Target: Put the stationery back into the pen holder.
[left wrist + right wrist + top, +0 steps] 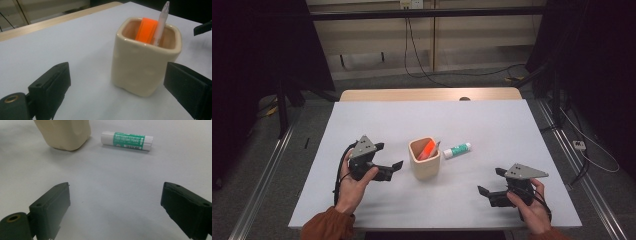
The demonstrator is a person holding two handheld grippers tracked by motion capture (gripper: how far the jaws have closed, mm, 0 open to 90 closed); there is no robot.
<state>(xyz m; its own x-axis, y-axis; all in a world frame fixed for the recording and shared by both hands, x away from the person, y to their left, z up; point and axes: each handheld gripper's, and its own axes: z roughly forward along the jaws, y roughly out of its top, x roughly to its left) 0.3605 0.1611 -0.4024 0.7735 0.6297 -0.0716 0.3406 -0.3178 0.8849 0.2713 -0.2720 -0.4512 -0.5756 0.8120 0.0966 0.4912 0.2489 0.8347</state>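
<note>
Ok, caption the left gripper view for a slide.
Open left gripper facing a cream cup holding an orange marker and pen.

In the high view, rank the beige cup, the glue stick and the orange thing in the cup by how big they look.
1. beige cup
2. glue stick
3. orange thing, though the cup hides part of it, so this place is unsure.

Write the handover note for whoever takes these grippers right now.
Left gripper: open, holding nothing, beside the cream pen cup.
Right gripper: open, holding nothing, near the table's front right.
Done: orange marker and a white pen stand in the cup.
Left: green-labelled glue stick lies on the table just right of the cup, likely next to go in.
</note>
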